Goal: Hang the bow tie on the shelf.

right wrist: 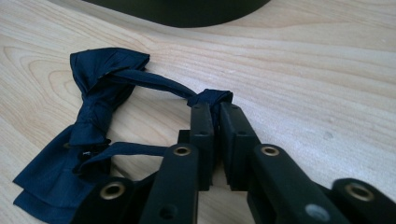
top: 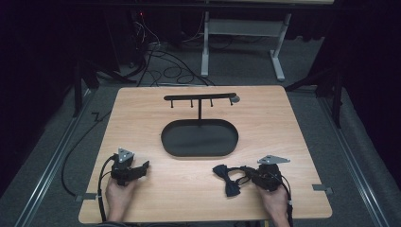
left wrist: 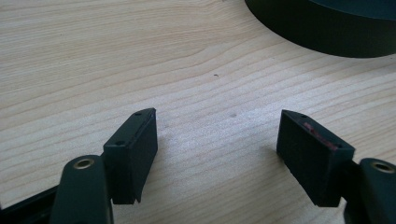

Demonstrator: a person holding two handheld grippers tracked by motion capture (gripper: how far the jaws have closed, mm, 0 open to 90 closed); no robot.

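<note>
A dark navy bow tie [top: 226, 178] lies on the wooden table [top: 283, 132] near its front right. In the right gripper view the bow [right wrist: 91, 116] rests to the left and its neck strap [right wrist: 154, 81] loops round to the jaws. My right gripper [right wrist: 215, 105] is shut on the strap, which bunches just above the fingertips. A hand holds this gripper [top: 246, 175] low over the table. At the front left my left gripper [top: 144, 166] lies on the wood, open, its two pads [left wrist: 135, 144] wide apart over bare table with nothing between them.
A black oval tray [top: 199, 138] sits in the middle of the table, with a black T-shaped hanger stand [top: 200, 98] rising from its far side. The tray's rim [left wrist: 327, 32] is just ahead of the left gripper. Cables and a table frame lie on the floor beyond.
</note>
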